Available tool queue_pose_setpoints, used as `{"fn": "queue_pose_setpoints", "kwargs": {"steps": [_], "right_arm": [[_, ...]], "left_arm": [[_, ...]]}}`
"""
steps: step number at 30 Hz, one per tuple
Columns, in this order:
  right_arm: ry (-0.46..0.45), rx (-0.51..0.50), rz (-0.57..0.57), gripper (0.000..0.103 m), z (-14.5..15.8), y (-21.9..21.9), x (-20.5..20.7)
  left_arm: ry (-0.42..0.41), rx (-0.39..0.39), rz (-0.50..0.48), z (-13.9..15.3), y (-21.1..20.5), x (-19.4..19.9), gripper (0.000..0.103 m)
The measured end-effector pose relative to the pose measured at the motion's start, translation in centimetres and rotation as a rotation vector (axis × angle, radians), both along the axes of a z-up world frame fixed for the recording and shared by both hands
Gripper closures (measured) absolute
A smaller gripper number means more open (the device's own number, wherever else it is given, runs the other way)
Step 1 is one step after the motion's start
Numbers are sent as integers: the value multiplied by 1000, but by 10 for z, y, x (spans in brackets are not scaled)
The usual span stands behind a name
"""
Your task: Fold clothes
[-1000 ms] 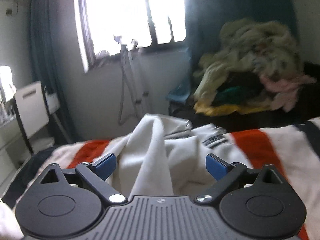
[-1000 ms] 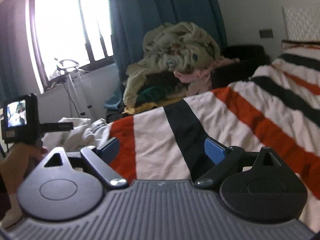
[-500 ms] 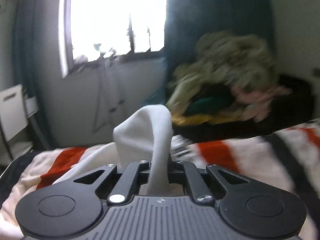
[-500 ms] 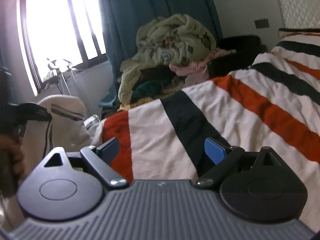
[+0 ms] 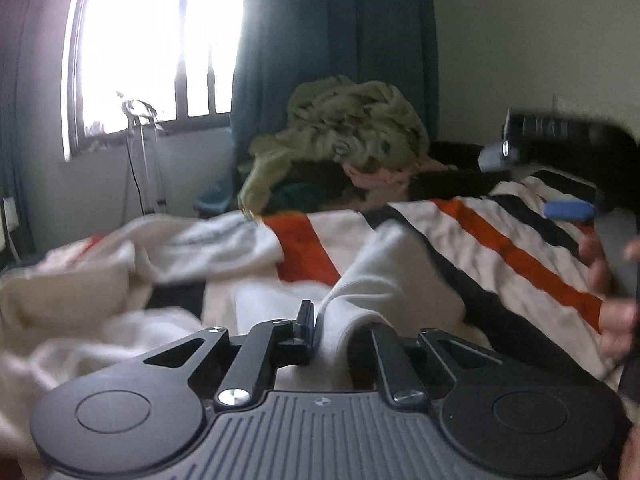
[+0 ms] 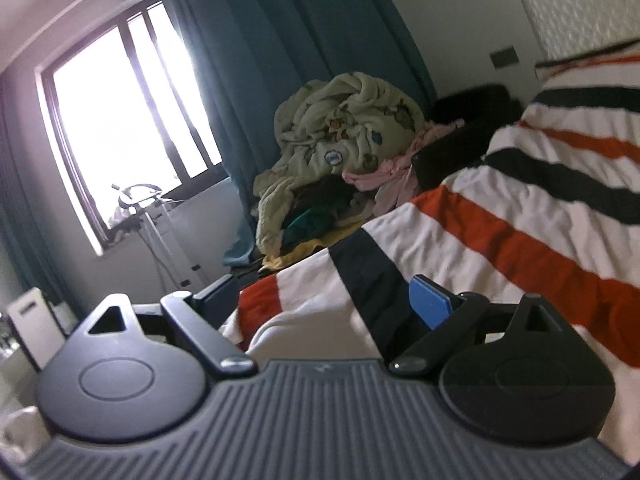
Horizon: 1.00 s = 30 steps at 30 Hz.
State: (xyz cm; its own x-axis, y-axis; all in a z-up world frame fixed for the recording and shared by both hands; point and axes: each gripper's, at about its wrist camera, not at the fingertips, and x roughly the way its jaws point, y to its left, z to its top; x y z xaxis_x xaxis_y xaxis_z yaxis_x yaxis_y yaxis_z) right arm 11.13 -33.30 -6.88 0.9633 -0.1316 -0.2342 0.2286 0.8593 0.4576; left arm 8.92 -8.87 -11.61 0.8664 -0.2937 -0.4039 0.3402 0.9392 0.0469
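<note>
the striped bedspread (image 5: pixel 472 240) is your folding surface, and the white garment (image 5: pixel 120 280) sprawls across its near left side. your left gripper (image 5: pixel 334 332) pinches a fold of it (probably a sleeve; it's blurred), so draw it flat. your right gripper (image 6: pixel 326 300) hangs spread and empty.

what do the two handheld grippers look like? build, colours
Both match. The left gripper has a ribbed grey body, two round black discs, black linkage bars with silver screws and triangular cut-outs. The right gripper is the same, with blue pads on its fingertips. A bare hand shows at the edge of the left wrist view. No cables visible.
</note>
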Motion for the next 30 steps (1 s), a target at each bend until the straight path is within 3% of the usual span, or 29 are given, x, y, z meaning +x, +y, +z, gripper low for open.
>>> {"fn": "queue_pose_setpoints", "kwargs": {"steps": [3, 4, 7, 8, 11, 13, 18, 22, 28, 30], "right_arm": [[16, 43, 27, 10, 6, -4, -11], [31, 81, 45, 10, 5, -7, -11], [76, 219, 82, 10, -4, -17, -7], [90, 258, 84, 10, -10, -19, -5], [133, 375, 89, 12, -25, -26, -1], [164, 457, 91, 24, -36, -30, 3], [282, 620, 39, 34, -89, -30, 24], [358, 761, 24, 38, -136, -27, 53], [300, 629, 49, 58, -144, -18, 86], [295, 609, 25, 88, -144, -22, 91]], "left_arm": [[45, -23, 6, -4, 6, -16, 86], [65, -43, 11, -4, 11, -20, 80], [85, -106, 63, 4, 31, -36, 29], [82, -128, 69, 8, 40, -43, 24], [112, -173, 100, 16, 61, -50, 24], [135, -201, 124, 20, 75, -53, 24], [181, -304, 186, 25, 101, -41, 22], [187, -302, 224, 20, 105, -27, 22], [196, -302, 236, 8, 104, -9, 22], [194, -308, 238, 5, 103, -3, 22]]}}
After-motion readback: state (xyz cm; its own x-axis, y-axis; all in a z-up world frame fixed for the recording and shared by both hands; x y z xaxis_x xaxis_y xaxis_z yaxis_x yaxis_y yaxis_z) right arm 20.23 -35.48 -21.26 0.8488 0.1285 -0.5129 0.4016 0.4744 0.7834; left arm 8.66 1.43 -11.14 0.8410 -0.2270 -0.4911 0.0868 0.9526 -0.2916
